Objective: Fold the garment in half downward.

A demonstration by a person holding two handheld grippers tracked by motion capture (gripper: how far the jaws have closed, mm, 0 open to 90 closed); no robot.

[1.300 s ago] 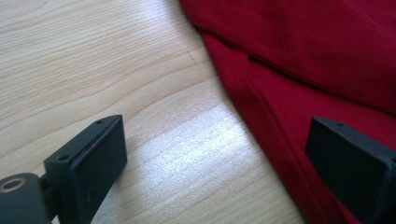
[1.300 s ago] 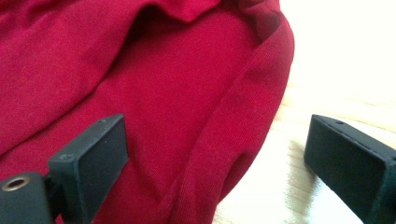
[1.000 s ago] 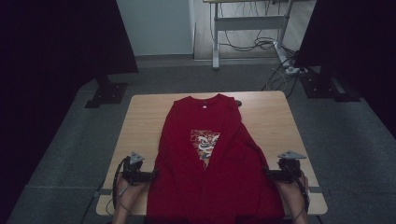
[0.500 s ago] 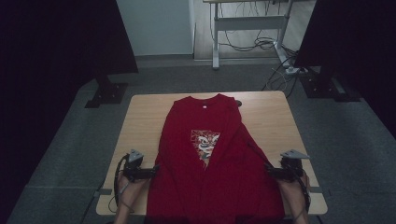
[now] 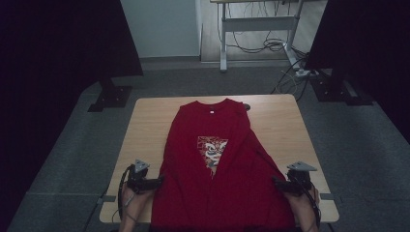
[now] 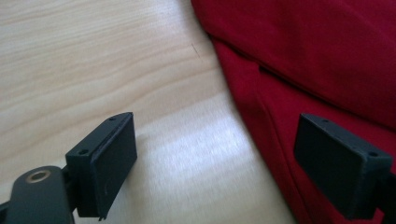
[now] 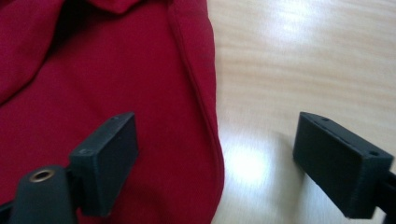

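A red shirt (image 5: 220,169) with a printed triangle on its chest lies flat along the middle of the wooden counter (image 5: 145,125), collar at the far end, hem hanging over the near edge. The left tongs (image 5: 153,182) sit at the shirt's left edge near the hem, jaws spread wide, one over bare wood and one over the cloth. The right tongs (image 5: 279,183) sit at the opposite edge, likewise agape and straddling the shirt's folded border, gripping nothing.
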